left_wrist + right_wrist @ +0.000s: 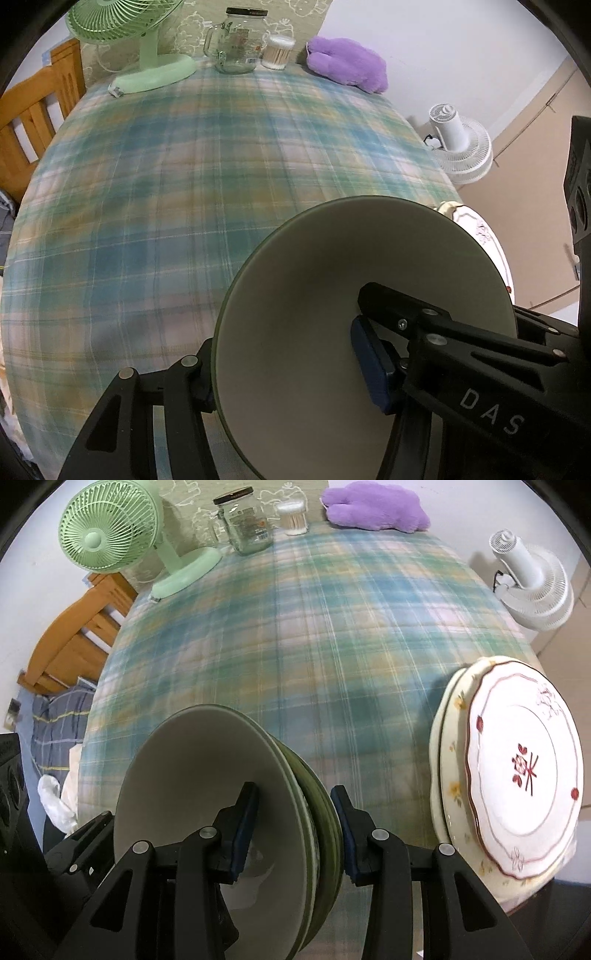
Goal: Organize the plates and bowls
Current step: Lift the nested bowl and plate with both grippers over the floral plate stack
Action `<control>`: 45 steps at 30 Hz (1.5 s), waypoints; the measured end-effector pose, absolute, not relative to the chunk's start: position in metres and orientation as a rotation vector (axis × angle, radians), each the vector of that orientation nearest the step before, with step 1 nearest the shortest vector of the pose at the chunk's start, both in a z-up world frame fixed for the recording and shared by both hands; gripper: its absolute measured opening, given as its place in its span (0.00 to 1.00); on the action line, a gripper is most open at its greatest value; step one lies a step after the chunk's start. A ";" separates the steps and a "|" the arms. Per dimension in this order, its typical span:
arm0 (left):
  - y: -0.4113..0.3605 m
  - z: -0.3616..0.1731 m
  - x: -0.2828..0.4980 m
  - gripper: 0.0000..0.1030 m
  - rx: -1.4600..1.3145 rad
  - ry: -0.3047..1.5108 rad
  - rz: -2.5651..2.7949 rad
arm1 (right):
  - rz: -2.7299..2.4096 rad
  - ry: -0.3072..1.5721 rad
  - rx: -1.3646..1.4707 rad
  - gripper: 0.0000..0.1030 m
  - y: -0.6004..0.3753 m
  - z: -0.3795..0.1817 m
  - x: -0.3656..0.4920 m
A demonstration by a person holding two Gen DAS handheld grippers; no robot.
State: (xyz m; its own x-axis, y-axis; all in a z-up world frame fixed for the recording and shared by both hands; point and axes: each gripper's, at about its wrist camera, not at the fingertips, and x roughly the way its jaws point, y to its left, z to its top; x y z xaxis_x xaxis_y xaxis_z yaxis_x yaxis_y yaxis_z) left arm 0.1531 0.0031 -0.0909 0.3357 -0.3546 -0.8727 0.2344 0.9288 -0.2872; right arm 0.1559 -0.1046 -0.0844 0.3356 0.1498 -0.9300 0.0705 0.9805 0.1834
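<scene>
A stack of nested green bowls with pale insides (207,775) is held tilted above the plaid tablecloth (303,635). My right gripper (293,834) is shut on the stack's rim, one finger inside the top bowl and one outside. In the left wrist view the bowl (332,280) fills the lower right, and my left gripper (291,369) is shut on its rim from the opposite side. Two stacked floral plates (517,760) sit at the table's right edge, also glimpsed behind the bowl in the left wrist view (480,229).
At the table's far end stand a green desk fan (110,531), a glass jar (245,520), a cotton-swab tub (293,517) and a purple plush (373,506). A wooden chair (74,642) is at the left, a white floor fan (532,579) at the right.
</scene>
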 end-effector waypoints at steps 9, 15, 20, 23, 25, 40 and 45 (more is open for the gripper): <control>-0.001 -0.069 0.146 0.58 -0.091 1.116 -0.397 | 0.024 1.189 0.221 0.42 -0.104 -0.063 0.143; -0.013 -0.057 0.145 0.58 -0.072 1.082 -0.367 | 0.044 1.153 0.226 0.42 -0.113 -0.050 0.141; -0.031 -0.048 0.142 0.58 -0.072 1.072 -0.323 | 0.080 1.142 0.229 0.42 -0.131 -0.041 0.141; -0.043 -0.044 0.140 0.58 -0.081 1.062 -0.298 | 0.104 1.137 0.226 0.42 -0.141 -0.037 0.141; -0.052 -0.041 0.140 0.57 -0.086 1.055 -0.285 | 0.121 1.131 0.217 0.42 -0.151 -0.033 0.141; -0.128 -0.030 0.136 0.57 -0.100 1.016 -0.238 | 0.174 1.103 0.190 0.42 -0.225 -0.019 0.141; -0.151 -0.031 0.135 0.57 -0.102 1.014 -0.233 | 0.175 1.107 0.190 0.42 -0.251 -0.020 0.141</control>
State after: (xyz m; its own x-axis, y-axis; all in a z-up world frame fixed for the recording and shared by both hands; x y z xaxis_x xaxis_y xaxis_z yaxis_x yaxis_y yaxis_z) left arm 0.1349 -0.1513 -0.0312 0.5064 -0.2399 -0.8282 0.1460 0.9705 -0.1919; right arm 0.1406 -0.2510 -0.0205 0.4370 0.2340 -0.8685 -0.0458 0.9701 0.2383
